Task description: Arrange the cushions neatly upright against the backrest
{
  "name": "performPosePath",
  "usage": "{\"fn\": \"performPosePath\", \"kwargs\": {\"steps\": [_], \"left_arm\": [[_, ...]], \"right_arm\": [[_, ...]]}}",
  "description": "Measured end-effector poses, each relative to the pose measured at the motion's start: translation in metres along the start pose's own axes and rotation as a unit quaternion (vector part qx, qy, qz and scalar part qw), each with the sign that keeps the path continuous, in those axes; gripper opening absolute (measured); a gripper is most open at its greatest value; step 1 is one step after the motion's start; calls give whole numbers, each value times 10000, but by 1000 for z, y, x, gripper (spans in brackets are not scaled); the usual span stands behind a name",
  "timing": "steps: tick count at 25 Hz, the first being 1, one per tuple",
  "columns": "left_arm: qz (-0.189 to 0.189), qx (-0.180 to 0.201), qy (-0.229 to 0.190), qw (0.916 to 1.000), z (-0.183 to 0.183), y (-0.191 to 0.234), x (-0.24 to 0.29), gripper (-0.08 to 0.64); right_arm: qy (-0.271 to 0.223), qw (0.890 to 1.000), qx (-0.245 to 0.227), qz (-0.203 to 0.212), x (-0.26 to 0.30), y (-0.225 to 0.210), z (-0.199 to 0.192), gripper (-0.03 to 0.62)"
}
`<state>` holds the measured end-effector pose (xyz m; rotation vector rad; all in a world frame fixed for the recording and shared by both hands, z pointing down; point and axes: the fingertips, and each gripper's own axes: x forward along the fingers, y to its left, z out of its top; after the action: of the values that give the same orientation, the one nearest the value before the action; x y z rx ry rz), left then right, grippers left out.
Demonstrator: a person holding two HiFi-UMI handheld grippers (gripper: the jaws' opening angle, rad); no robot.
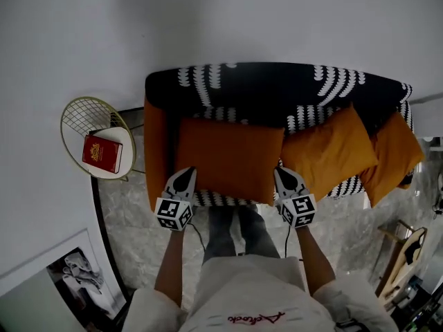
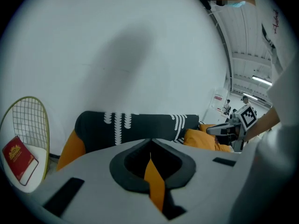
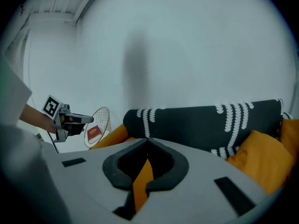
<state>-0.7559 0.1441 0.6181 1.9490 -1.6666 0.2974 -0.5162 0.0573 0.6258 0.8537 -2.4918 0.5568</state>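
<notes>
Large square orange fabric cushion (image 1: 228, 158) at frame centre, before black white-patterned sofa backrest (image 1: 277, 88), not yet settled upright. At right, two smaller orange cushions (image 1: 329, 151) (image 1: 394, 154) slumped askew, left to straighten. Left gripper (image 1: 183, 175) and right gripper (image 1: 282, 176) clamped on big cushion's lower corners.

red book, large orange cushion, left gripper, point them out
red book (image 1: 102, 153): head view, middle of its cover
large orange cushion (image 1: 228, 159): head view, centre of its face
left gripper (image 1: 184, 175): head view, jaw tips pinching the cushion's left edge
</notes>
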Motion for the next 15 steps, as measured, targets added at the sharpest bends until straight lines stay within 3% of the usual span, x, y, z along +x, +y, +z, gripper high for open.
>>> {"fn": "performPosePath", "kwargs": {"steps": [10, 15], "left_arm": [[146, -502, 595, 9969, -106, 48, 24, 31], [182, -649, 826, 9943, -152, 60, 31, 31]], "right_arm": [[831, 9934, 714, -337, 18, 6, -127, 26], [1036, 9885, 990, -476, 23, 1, -171, 26]]}}
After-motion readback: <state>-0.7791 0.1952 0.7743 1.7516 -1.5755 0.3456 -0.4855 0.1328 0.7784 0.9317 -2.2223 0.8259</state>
